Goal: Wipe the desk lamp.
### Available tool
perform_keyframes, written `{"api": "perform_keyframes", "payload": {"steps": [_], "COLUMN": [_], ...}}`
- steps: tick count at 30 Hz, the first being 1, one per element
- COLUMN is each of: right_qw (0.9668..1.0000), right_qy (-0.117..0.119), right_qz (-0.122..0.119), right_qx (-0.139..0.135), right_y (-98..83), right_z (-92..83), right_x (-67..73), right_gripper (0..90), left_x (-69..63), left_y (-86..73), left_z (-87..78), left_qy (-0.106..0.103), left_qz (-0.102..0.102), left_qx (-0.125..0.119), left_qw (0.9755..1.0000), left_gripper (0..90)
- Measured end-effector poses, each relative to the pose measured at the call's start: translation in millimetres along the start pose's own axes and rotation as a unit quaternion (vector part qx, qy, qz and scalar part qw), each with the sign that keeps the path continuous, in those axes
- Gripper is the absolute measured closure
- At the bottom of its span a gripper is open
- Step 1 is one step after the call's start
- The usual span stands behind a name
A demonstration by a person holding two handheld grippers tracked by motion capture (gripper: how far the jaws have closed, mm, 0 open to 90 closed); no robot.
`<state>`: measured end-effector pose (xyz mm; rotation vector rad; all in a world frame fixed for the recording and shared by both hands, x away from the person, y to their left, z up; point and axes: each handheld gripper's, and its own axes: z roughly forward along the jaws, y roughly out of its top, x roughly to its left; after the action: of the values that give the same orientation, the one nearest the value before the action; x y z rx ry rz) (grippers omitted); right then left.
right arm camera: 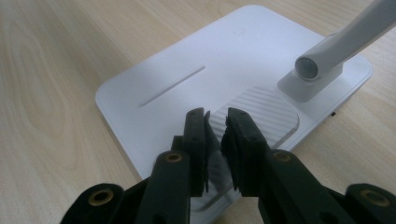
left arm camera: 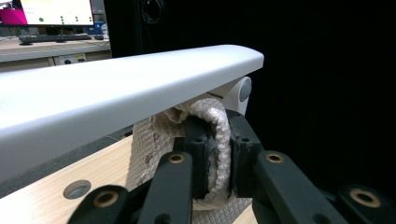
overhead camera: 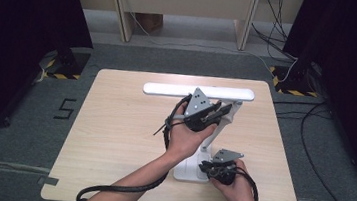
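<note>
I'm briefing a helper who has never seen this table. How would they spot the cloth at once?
Start at the white desk lamp on the wooden table. Follow its arm up to the long flat head. Under the head's right end, the left gripper pinches a white waffle-textured cloth, the one soft thing there.

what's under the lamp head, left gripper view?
A white cloth, pinched by the left hand-held gripper, up against the lamp head underside near its hinge. The light face itself is hidden.
</note>
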<state>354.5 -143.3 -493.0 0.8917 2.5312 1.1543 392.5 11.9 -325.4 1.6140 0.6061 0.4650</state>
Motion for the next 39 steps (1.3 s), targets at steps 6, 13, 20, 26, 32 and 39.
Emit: {"api": "perform_keyframes", "payload": {"steps": [6,13,20,26,32,39], "right_qw": [0.9999,0.9998,0.9998,0.9998,0.9998,0.9998], "right_qy": [-0.005,-0.007,-0.008,-0.006,-0.005,-0.004], "right_qz": [-0.010,-0.015,-0.016,-0.015,-0.014,-0.014], "right_qx": [-0.002,-0.004,-0.011,-0.011,-0.012,-0.013], "right_y": [-0.9,-1.1,-2.6,-2.2,-2.3,-2.5], "right_z": [0.0,0.3,0.8,1.8,1.9,1.9], "right_x": [0.6,1.1,1.6,2.5,2.3,2.2], "right_gripper": [80.9,81.2,81.9,82.8,83.1,83.2], "left_x": [0.5,-1.7,-4.9,-5.8,-6.1,-5.9], "left_y": [0.0,0.1,2.0,2.1,1.8,0.2], "left_z": [1.2,1.9,1.4,1.1,2.9,3.8], "left_qy": [0.000,0.002,-0.002,-0.006,-0.008,-0.008], "left_qz": [0.002,0.001,0.004,-0.003,-0.008,-0.010], "left_qx": [0.002,-0.008,-0.018,-0.026,-0.028,-0.031], "left_qw": [1.0000,1.0000,0.9998,0.9996,0.9995,0.9994], "left_gripper": [80.6,80.9,80.9,80.9,80.8,80.5]}}
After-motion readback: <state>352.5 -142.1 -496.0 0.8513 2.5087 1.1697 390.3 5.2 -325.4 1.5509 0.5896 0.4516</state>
